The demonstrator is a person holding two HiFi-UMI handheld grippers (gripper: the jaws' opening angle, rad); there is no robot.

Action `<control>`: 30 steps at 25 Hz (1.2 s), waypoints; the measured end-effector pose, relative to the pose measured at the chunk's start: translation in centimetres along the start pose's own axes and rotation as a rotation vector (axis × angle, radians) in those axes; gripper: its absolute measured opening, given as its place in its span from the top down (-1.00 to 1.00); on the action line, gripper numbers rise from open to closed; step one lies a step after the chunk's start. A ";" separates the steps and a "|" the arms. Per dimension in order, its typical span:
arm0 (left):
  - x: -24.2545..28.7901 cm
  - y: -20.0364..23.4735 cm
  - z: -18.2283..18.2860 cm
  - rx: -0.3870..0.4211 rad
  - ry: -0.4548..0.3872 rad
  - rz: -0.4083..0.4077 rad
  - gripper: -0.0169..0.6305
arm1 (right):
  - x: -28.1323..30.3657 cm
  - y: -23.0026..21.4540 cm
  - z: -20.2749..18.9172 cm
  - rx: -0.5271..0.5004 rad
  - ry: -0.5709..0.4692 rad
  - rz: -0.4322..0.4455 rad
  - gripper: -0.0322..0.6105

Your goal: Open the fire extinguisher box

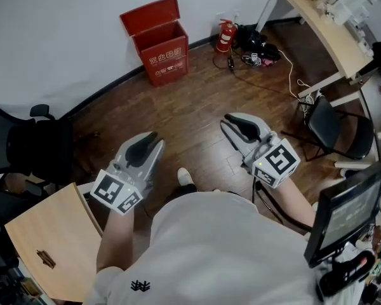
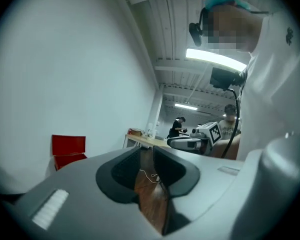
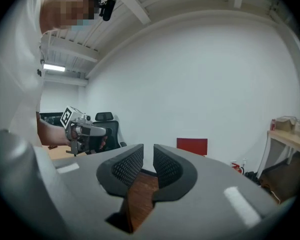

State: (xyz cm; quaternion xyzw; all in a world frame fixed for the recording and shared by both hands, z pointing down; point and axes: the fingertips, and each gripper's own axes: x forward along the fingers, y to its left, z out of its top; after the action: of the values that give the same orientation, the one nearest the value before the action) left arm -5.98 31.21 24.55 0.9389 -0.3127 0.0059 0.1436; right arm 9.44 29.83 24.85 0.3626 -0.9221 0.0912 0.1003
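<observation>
The red fire extinguisher box [image 1: 162, 43] stands on the wood floor against the white wall, its lid tipped up and back. It also shows as a red box [image 2: 68, 151] far off in the left gripper view and as a red box [image 3: 192, 146] in the right gripper view. My left gripper [image 1: 143, 148] [image 2: 146, 159] and right gripper [image 1: 241, 124] [image 3: 148, 159] hang near my body, well short of the box. Each has its jaws a narrow gap apart, with only floor showing between them.
A red fire extinguisher [image 1: 225, 35] and tangled cables [image 1: 257, 53] lie right of the box. A black office chair [image 1: 32, 145] and a wooden board [image 1: 51, 240] are at the left. A black folding chair [image 1: 336, 129], a desk [image 1: 324, 24] and a monitor [image 1: 343, 211] are at the right.
</observation>
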 end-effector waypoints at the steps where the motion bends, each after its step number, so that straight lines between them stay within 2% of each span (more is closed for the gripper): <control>1: 0.1 -1.0 0.0 0.002 -0.005 0.000 0.70 | -0.8 0.4 -0.1 -0.013 -0.002 0.008 0.70; 11: 0.6 -11.7 -1.2 -0.007 -0.024 0.005 0.71 | -11.2 1.6 -2.6 -0.007 0.002 -0.007 0.71; 22: -0.7 -20.2 -4.1 0.006 -0.031 0.086 0.71 | -17.7 3.9 -5.0 -0.048 -0.004 0.082 0.71; 26: -1.2 -21.7 -4.4 -0.004 -0.037 0.109 0.71 | -18.6 4.6 -5.2 -0.062 -0.005 0.111 0.71; 30: -2.0 -21.4 -4.6 -0.010 -0.039 0.111 0.71 | -17.9 5.7 -5.6 -0.059 -0.005 0.116 0.71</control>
State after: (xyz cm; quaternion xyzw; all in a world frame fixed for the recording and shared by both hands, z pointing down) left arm 5.32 49.93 23.04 0.9193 -0.3672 -0.0060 0.1416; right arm 19.02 46.85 25.19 0.3057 -0.9440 0.0686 0.1035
